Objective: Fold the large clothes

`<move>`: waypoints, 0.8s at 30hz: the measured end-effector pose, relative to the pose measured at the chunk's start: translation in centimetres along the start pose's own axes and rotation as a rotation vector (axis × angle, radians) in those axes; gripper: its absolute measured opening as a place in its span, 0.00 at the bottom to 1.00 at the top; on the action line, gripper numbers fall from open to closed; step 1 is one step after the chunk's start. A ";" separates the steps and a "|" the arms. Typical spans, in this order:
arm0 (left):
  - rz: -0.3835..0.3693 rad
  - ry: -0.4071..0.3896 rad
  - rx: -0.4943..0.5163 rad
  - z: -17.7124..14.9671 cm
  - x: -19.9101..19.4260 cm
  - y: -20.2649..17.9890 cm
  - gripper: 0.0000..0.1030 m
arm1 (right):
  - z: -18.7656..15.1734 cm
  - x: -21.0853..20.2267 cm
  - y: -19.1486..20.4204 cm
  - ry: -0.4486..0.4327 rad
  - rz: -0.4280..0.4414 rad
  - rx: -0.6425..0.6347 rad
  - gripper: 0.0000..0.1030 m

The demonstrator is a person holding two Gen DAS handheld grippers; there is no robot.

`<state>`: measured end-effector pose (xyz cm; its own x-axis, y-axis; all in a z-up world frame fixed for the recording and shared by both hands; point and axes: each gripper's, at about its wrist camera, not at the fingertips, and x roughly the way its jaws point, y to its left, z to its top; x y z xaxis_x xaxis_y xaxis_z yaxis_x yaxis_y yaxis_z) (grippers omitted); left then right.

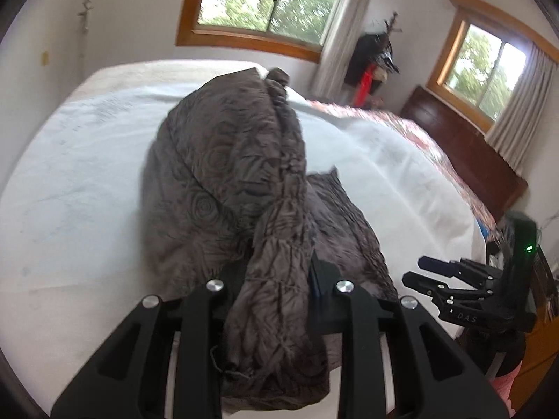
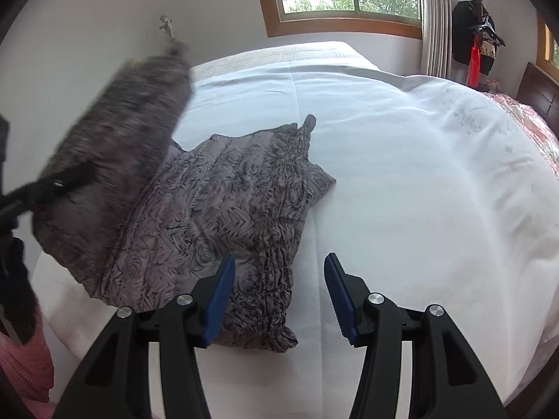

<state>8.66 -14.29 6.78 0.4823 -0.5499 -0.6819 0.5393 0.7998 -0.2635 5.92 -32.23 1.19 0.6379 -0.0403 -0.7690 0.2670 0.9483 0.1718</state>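
Observation:
A grey garment with a rose print (image 1: 223,174) lies on the white bedsheet (image 1: 80,174). My left gripper (image 1: 276,272) is shut on a bunched, gathered edge of it and lifts that part off the bed. In the right wrist view the lifted part (image 2: 115,139) hangs blurred at the left, held by the left gripper (image 2: 59,183), while the rest of the garment (image 2: 237,202) lies flat. My right gripper (image 2: 279,272) is open and empty, low over the garment's near right edge; it also shows in the left wrist view (image 1: 419,272).
The bed fills both views, with a pink patterned quilt (image 1: 443,146) and dark wooden headboard (image 1: 464,153) at the right. A coat stand with dark clothes (image 2: 475,35) stands by the curtain (image 2: 435,17). White walls lie behind.

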 end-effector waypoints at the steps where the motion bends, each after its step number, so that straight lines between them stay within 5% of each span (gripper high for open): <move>1: -0.009 0.015 0.003 -0.2 0.8 -0.3 0.24 | -0.1 0.0 0.0 0.002 0.000 -0.002 0.52; 7: -0.058 0.140 0.006 -2.3 7.0 -0.7 0.25 | -0.1 0.1 -0.5 0.013 0.003 0.006 0.52; 18: -0.047 0.112 0.036 -4.7 8.9 -1.1 0.25 | 0.4 0.9 -0.1 0.025 0.011 0.004 0.52; 22: -0.085 0.113 0.042 -4.7 7.7 0.1 0.29 | 0.8 0.9 0.0 0.021 0.021 0.013 0.53; 24: -0.144 0.124 0.035 -4.6 6.7 0.2 0.43 | 1.1 0.7 0.2 0.017 0.033 0.015 0.56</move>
<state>8.81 -16.73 -0.92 0.3109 -0.6228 -0.7180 0.6213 0.7048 -0.3423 7.27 -32.45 1.35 0.6347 -0.0034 -0.7728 0.2567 0.9441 0.2067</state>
